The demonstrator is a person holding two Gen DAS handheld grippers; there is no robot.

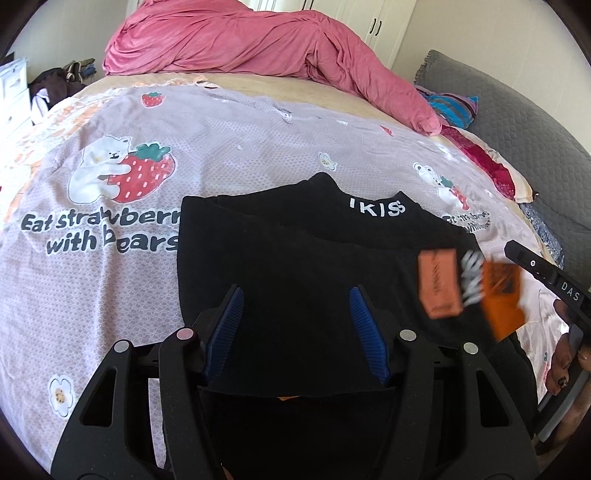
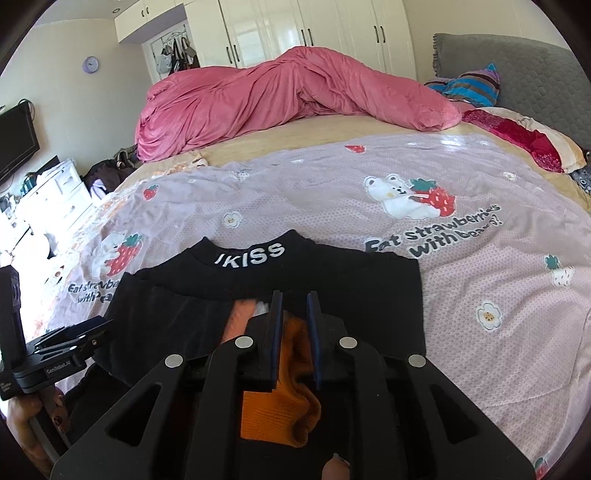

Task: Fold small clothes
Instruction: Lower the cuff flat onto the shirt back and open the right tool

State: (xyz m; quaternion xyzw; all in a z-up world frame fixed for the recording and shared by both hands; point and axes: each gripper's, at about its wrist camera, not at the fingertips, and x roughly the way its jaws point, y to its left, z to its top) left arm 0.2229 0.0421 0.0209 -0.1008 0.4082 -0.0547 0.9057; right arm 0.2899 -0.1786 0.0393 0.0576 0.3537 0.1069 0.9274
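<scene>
Left wrist view: left gripper (image 1: 295, 328) is held with fingers apart, empty, over the black garment (image 1: 295, 251) laid flat on the bedspread (image 1: 110, 277). Right wrist view: right gripper (image 2: 295, 332) fingers are nearly together, pinching an orange sock (image 2: 280, 402) above the garment. Risk: thin pinch; sock could be dropped, fold disturbed.

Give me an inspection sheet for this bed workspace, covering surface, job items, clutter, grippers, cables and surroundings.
Surface: lilac strawberry-and-bear print sheet spread over the bed.
Job's things: black IKISS-collared top lying flat; orange knit garment on it.
Clutter: bunched pink duvet, striped cushion, red patterned pillow.
Grippers: left gripper jaws open above the top; right gripper jaws nearly closed around the orange garment, grip unclear.
Cables: nothing seen.
Surroundings: white wardrobe, grey quilted headboard, purple wall clock, black television.
</scene>
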